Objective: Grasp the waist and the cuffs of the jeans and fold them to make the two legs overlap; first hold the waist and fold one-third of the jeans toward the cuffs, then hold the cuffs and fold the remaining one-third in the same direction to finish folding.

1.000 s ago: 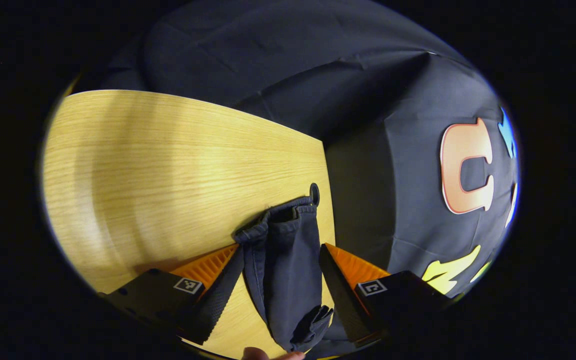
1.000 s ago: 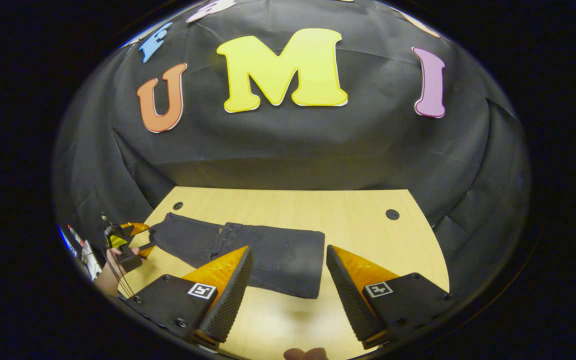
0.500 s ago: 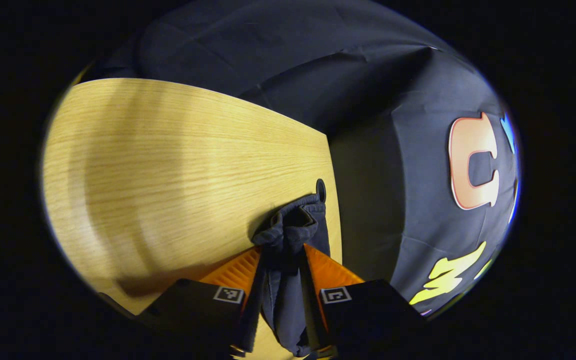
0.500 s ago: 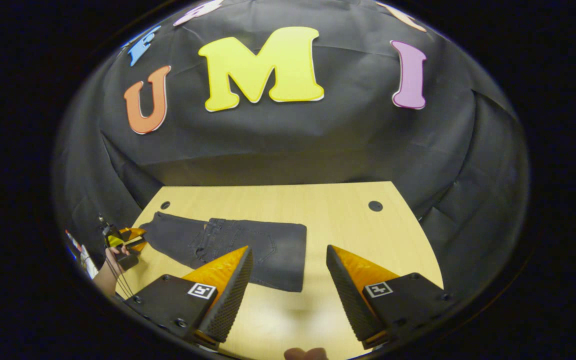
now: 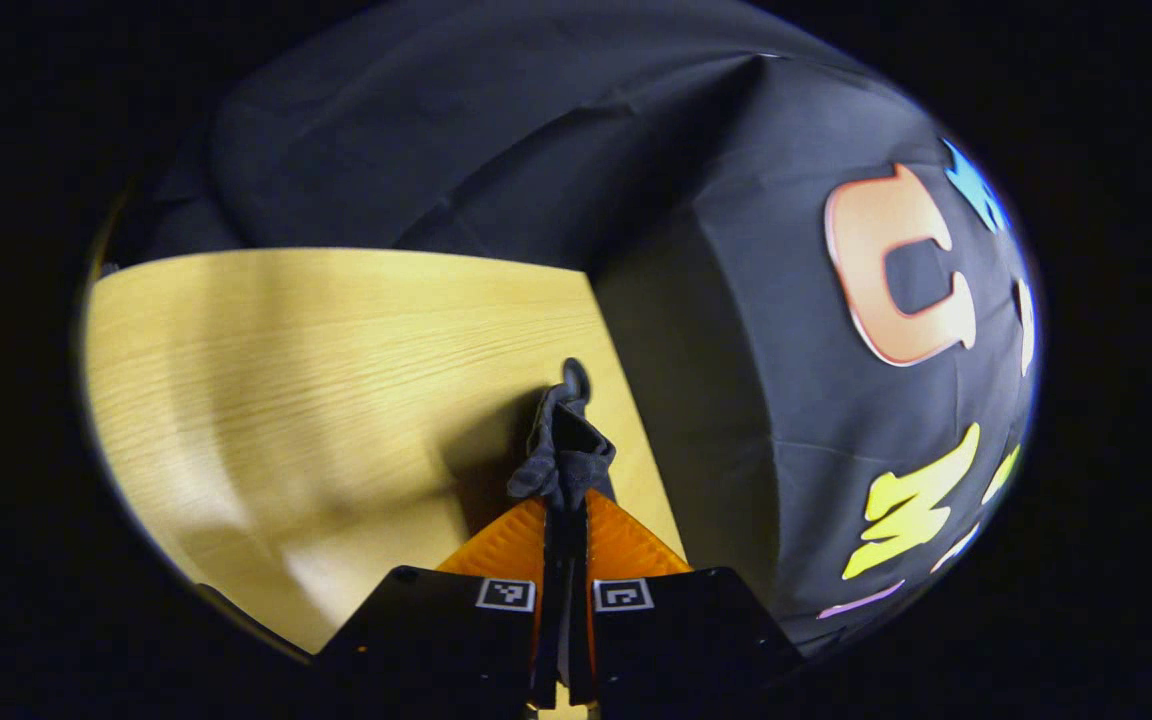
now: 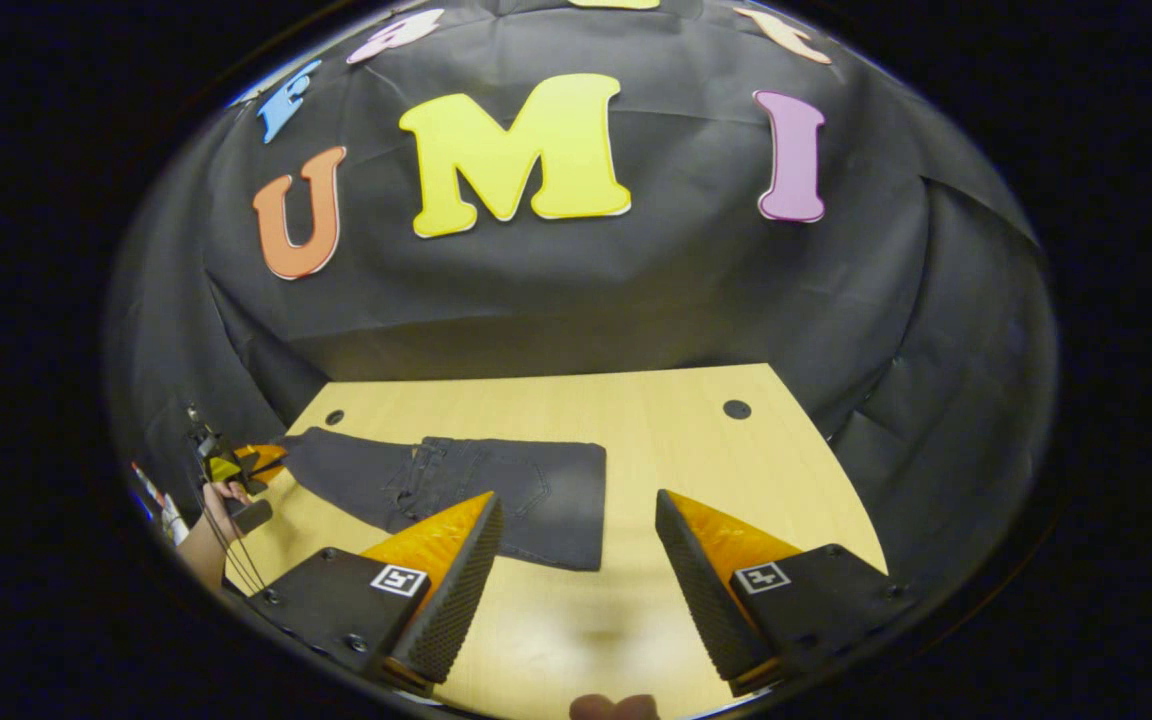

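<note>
The dark grey denim jeans (image 6: 456, 482) lie partly folded along the far-left part of the pale wooden desk (image 6: 696, 470), cuff end reaching its left edge near a round hole. The left tongs (image 5: 565, 545) are pinched tight on the bunched cuffs (image 5: 564, 440). The right tongs (image 6: 576, 580) hang wide apart and empty over the bare near-right desk, which is open toward the right edge. No brand or writing on the jeans is legible.

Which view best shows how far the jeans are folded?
The right gripper view: the jeans lie across the table, waist third folded over. The left gripper view shows just the cuff end bunched between the left gripper fingers.
</note>
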A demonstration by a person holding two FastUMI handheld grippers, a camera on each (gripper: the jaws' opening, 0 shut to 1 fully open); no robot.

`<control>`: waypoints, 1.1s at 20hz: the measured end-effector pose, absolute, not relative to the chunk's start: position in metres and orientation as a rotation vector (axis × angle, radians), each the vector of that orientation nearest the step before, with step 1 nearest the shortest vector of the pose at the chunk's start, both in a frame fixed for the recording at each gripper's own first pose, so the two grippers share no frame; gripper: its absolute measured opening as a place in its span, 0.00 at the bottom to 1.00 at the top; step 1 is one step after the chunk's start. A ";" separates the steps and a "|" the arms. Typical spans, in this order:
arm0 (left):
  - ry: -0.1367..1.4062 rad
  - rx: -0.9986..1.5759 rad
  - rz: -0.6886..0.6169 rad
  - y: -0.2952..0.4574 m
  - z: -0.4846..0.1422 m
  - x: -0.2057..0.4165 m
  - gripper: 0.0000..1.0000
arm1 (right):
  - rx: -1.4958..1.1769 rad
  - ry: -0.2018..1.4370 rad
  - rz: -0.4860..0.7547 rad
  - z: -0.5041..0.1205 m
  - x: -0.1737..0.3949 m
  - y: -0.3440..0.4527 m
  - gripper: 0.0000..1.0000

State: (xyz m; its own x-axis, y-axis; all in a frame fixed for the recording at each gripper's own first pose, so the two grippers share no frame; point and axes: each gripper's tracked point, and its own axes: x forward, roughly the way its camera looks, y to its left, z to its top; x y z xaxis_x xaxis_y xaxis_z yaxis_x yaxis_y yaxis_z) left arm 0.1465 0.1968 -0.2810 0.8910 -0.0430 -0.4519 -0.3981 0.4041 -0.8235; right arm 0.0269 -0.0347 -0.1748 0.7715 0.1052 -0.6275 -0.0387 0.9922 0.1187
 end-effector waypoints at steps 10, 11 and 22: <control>0.312 -0.731 -0.033 0.030 -0.128 0.172 0.07 | 0.179 0.600 0.030 -0.144 -0.005 -0.086 0.95; 0.311 -0.690 -0.066 0.003 -0.121 0.174 0.07 | 0.181 0.595 0.020 -0.143 -0.010 -0.095 0.92; 0.388 -0.197 -0.189 -0.193 -0.209 0.180 0.08 | 0.224 0.615 -0.083 -0.166 -0.048 -0.194 0.95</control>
State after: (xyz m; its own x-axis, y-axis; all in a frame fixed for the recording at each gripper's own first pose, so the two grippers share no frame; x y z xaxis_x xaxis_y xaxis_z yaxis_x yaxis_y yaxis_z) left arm 0.1802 -0.1926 -0.2091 0.9086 -0.2199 -0.3550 0.1448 0.9633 -0.2261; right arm -0.0478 -0.1936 -0.1657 0.8144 -0.0106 -0.5803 0.1435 0.9725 0.1837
